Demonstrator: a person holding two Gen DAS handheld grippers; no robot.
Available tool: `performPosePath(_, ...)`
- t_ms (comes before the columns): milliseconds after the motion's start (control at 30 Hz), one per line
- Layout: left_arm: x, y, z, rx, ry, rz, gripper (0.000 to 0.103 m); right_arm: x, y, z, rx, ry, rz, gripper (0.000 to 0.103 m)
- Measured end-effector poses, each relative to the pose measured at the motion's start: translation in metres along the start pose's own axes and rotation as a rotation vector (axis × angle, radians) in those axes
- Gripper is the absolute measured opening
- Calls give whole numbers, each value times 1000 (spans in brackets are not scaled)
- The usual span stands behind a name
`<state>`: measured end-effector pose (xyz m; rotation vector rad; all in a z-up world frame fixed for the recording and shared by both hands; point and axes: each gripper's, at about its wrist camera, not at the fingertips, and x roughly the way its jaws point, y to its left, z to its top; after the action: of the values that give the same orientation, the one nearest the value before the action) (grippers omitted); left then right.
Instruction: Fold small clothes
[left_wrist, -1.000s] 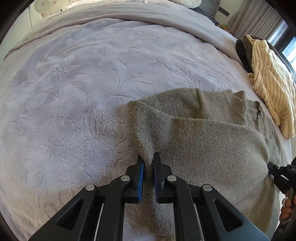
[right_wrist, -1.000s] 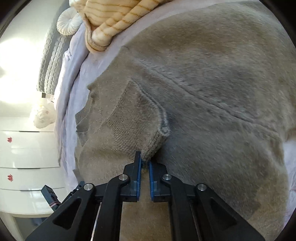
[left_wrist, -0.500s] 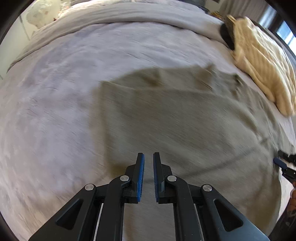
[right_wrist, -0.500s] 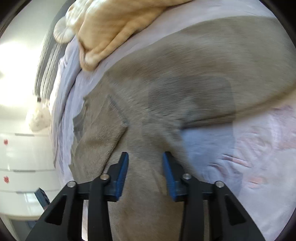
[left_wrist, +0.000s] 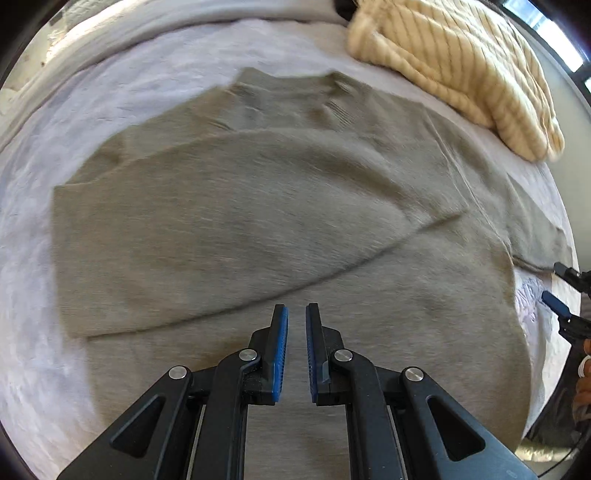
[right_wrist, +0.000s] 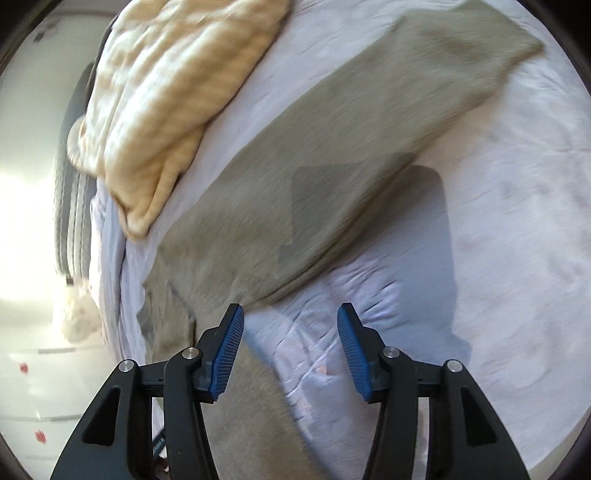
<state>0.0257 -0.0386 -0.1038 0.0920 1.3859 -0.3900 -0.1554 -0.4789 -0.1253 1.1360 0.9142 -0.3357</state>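
The left gripper (left_wrist: 296, 314) hangs over the sweater with its blue ribbed pads only a narrow gap apart and nothing pinched between them. The right gripper (right_wrist: 290, 314) is spread wide, also empty, hovering over bare bedspread right where a sleeve meets the body of the sweater.

The sweater (left_wrist: 258, 206) is a fuzzy grey-olive knit, soft and a bit brushed-looking, lying flat on the pale lavender bedspread (left_wrist: 33, 258), which has a plush embossed texture. One sleeve is folded across the chest, making a long curved edge over the front. The other sleeve (right_wrist: 369, 122) sticks straight out across the bedspread, a long flat band with a squared-off cuff end. There's ribbing at the neckline (left_wrist: 332, 107).

Just past the sweater sits a cream and tan striped garment (left_wrist: 461, 70), chunky ribbed fabric, bunched in a heap. Both views are a little motion-blurred.
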Motion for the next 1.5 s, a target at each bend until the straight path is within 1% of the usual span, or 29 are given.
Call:
performPosePath(67, 6, -11, 1, 11, 27, 3, 11, -6, -11, 8, 30, -15, 6, 59)
performPosePath(100, 8, -16, 1, 16, 37, 7, 11, -10, -17, 12, 48, -21, 12, 63)
performPosePath(133, 10, -22, 1, 22, 48, 10, 35, -11, -22, 15, 61, -28, 15, 65)
performPosePath(167, 12, -25, 2, 22, 55, 13, 71, -14, -26, 19, 73, -36, 18, 65)
performPosePath(200, 12, -28, 2, 11, 49, 35, 100, -16, -32, 22, 85, -44, 19, 65)
performPosePath(233, 10, -31, 2, 5, 31, 47, 102, -18, -37, 26, 98, -50, 20, 65)
performPosePath(267, 10, -35, 3, 11, 31, 44, 102, -20, -42, 30, 111, -58, 26, 65)
performPosePath(467, 19, -58, 8, 38, 58, 59, 102, -32, -72, 49, 202, -102, 63, 65)
performPosePath(600, 27, -77, 16, 48, 78, 70, 102, -37, -82, 60, 249, -141, 86, 65)
performPosePath(767, 41, -103, 25, 69, 113, 76, 102, -43, -102, 81, 336, -191, 152, 65)
performPosePath(867, 47, -113, 23, 62, 121, 72, 102, -43, -110, 94, 393, -214, 201, 65)
performPosePath(933, 49, -119, 22, 56, 120, 67, 102, -43, -118, 101, 455, -232, 251, 65)
performPosePath(1067, 51, -136, 20, 48, 102, 61, 102, -39, -134, 104, 634, -272, 386, 65)
performPosePath(1100, 47, -135, 17, 47, 97, 54, 102, -37, -136, 104, 662, -274, 412, 65)
performPosePath(1167, 43, -138, 20, 47, 80, 42, 102, -35, -137, 106, 677, -268, 440, 64)
performPosePath(1200, 41, -140, 21, 49, 71, 35, 102, -35, -135, 107, 672, -266, 446, 58)
performPosePath(1233, 40, -142, 21, 49, 64, 28, 102, -35, -134, 108, 663, -262, 453, 47)
performPosePath(1267, 39, -142, 21, 47, 61, 23, 102, -34, -132, 109, 654, -254, 462, 42)
performPosePath(1333, 35, -141, 20, 40, 56, 10, 102, -32, -125, 111, 632, -236, 468, 20)
performPosePath(1367, 36, -142, 21, 40, 63, 18, 102, -32, -120, 112, 613, -227, 472, 15)
performPosePath(1400, 37, -142, 20, 39, 67, 27, 102, -32, -113, 113, 585, -219, 475, 12)
performPosePath(1500, 36, -130, 16, 19, 67, 41, 102, -34, -82, 116, 457, -198, 476, 12)
